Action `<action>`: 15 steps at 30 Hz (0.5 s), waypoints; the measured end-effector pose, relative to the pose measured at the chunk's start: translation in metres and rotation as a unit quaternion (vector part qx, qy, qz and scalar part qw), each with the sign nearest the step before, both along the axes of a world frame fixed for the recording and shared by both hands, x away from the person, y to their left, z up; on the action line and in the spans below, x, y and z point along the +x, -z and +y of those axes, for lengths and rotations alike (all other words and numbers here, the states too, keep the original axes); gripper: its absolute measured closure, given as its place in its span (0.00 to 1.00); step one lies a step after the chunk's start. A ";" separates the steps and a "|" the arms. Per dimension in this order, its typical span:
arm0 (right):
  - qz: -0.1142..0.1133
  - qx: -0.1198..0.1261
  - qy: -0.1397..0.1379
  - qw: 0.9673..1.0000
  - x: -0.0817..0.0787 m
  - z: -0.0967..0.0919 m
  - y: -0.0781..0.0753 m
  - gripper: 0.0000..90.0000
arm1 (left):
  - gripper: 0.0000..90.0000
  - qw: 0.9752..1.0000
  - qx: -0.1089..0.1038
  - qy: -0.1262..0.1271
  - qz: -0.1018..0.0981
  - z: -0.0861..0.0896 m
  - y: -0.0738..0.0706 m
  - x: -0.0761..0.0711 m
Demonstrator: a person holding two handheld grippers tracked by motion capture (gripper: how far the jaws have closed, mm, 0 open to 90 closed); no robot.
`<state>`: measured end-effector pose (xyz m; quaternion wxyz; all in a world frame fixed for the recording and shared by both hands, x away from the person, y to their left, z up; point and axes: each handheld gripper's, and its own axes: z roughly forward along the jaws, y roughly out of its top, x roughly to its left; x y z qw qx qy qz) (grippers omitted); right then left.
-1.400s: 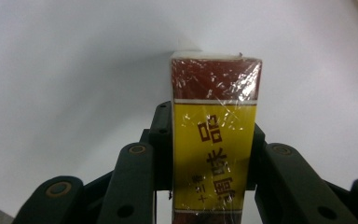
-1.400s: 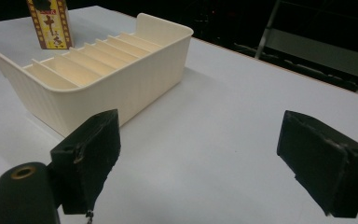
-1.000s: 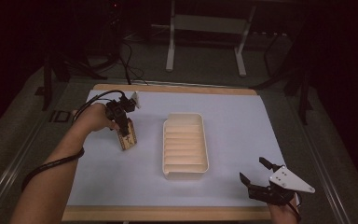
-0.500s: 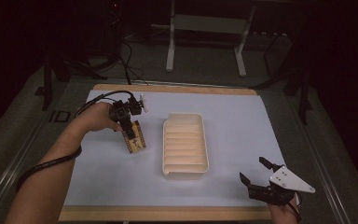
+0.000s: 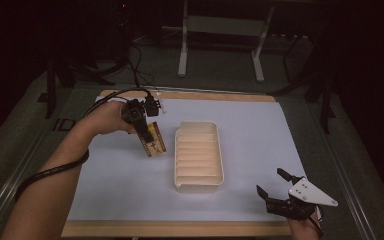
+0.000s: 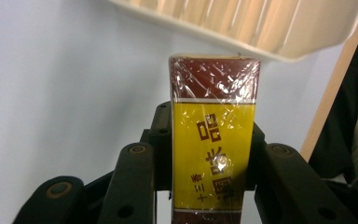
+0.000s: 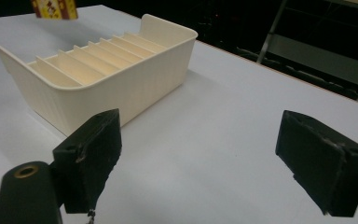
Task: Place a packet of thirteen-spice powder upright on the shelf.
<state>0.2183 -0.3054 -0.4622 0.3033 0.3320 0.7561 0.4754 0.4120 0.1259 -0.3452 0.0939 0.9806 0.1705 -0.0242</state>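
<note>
Between the clenched jaws of the left gripper [image 5: 147, 135], a wrapped yellow box [image 6: 213, 144], upper end protruding.

the worktop [image 5: 260, 130] is lit evenly from above while the surroundings are left almost black; glare is scattered across the wrapped packet [image 6: 212, 140] in the left gripper view; the near fingers [image 7: 91, 158] are rendered soft and out of focus.

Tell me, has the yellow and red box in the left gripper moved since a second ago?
Yes. The box has shifted right, closer to the cream tray.
</note>
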 end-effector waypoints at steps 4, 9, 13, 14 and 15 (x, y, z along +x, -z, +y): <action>0.002 0.004 -0.002 1.000 0.001 -0.001 0.000 0.16 | 0.76 1.000 -0.002 0.003 -0.008 -0.009 -0.013 -0.002; 0.002 0.004 -0.003 1.000 0.000 -0.001 0.000 0.16 | 0.76 1.000 -0.021 0.013 -0.019 -0.020 -0.029 -0.004; 0.001 0.004 -0.003 1.000 0.001 -0.001 0.000 0.16 | 0.76 0.999 -0.038 0.022 -0.026 -0.028 -0.041 -0.006; 0.001 0.004 -0.003 1.000 0.001 -0.001 0.000 0.16 | 0.76 0.998 -0.044 0.021 -0.035 -0.030 -0.043 -0.007; 0.001 0.004 -0.004 1.000 0.001 -0.001 0.000 0.16 | 0.76 0.998 -0.049 0.020 -0.038 -0.032 -0.045 -0.007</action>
